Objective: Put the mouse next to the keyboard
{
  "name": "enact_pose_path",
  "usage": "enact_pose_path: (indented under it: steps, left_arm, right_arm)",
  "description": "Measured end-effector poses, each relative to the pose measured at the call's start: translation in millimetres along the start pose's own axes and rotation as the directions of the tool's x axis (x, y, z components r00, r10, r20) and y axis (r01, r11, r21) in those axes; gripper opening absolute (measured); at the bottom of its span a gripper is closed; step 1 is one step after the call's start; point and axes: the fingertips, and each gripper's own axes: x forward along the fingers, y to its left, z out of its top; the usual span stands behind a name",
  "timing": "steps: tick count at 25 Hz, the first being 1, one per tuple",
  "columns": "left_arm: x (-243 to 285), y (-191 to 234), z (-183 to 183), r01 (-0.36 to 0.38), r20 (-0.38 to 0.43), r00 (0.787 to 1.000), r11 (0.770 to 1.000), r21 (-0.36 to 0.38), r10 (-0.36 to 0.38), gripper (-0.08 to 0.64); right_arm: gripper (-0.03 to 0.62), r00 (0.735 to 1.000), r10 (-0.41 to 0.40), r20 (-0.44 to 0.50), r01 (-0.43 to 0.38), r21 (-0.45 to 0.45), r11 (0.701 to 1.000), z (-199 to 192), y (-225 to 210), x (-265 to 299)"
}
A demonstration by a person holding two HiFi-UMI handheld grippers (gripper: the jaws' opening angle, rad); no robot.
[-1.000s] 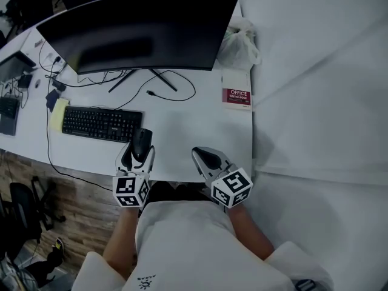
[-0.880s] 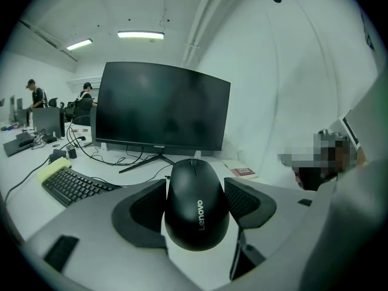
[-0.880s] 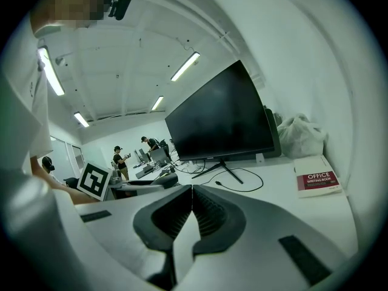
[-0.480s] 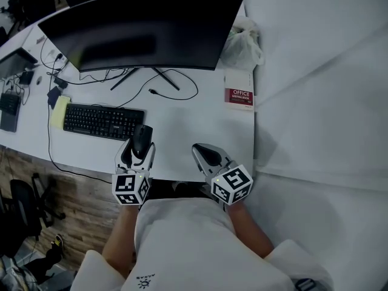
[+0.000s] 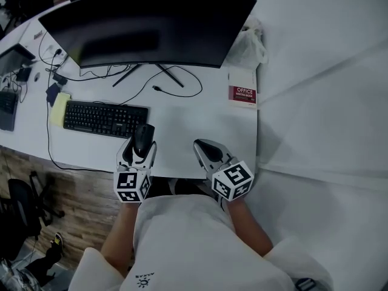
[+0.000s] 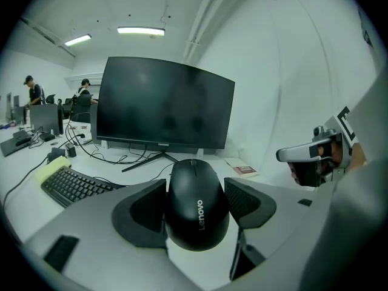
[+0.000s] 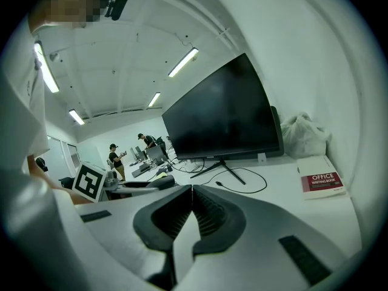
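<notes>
Black and matte, the mouse (image 6: 197, 206) sat clamped between the two dark pads of our left gripper (image 5: 140, 145), one pad pressed to each flank and its rounded back toward the camera. White lettering along that back read "Lenovo". We could not tell whether its underside touched the white desk (image 5: 182, 129) or hung just over it. Ahead of those jaws and off to their left lay the black keyboard (image 5: 104, 119), its near right corner close to the mouse but apart from it. A yellow pad of notes (image 5: 59, 109) lay at the keyboard's far end. Straight beyond the jaws stood the wide curved monitor (image 6: 163, 105), dark. It had a small white brand mark in the middle of its lower bezel that we could not read with any certainty, and a black cable (image 5: 176, 91) looped round its stand. Our right gripper (image 7: 191, 193) was to the right of the left jaws, well apart from the mouse. Its two ribbed pads were pressed together with nothing between them. Ahead of these jaws and to their right lay a thin book (image 7: 321, 182) with a red band printed "OFFICE WRITING BOOK". Farther on the same side, a crumpled pale plastic bag (image 7: 306, 135) slumped beside the monitor's edge.
</notes>
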Motion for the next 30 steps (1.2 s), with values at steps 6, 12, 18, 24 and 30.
enact_pose_path:
  steps: [6, 12, 18, 24, 30]
  left_arm:
    - [14, 3, -7, 0.033, -0.033, 0.999, 0.999, 0.002, -0.033, 0.305]
    - [35, -1, -18, 0.065, -0.073, 0.995, 0.998, 0.019, -0.063, 0.305]
    - [55, -2, -32, 0.064, -0.107, 0.992, 0.998, -0.002, -0.064, 0.305]
    - [73, -3, -50, 0.051, -0.144, 0.988, 0.999, -0.016, -0.053, 0.305]
    - [87, -7, -68, 0.049, -0.180, 0.982, 0.999, -0.018, -0.052, 0.307]
  right_arm:
    - [0.018, 0.999, -0.030, -0.019, 0.030, 0.015, 0.999, -4, -3, 7]
    - [0.018, 0.998, -0.045, -0.044, 0.046, 0.028, 0.999, -11, -8, 13]
    - [0.018, 0.996, -0.057, -0.071, 0.060, 0.040, 0.997, -18, -12, 16]
    - [0.018, 0.992, -0.073, -0.100, 0.078, 0.051, 0.996, -27, -19, 14]
    - [0.018, 0.988, -0.083, -0.131, 0.091, 0.056, 0.994, -38, -25, 13]
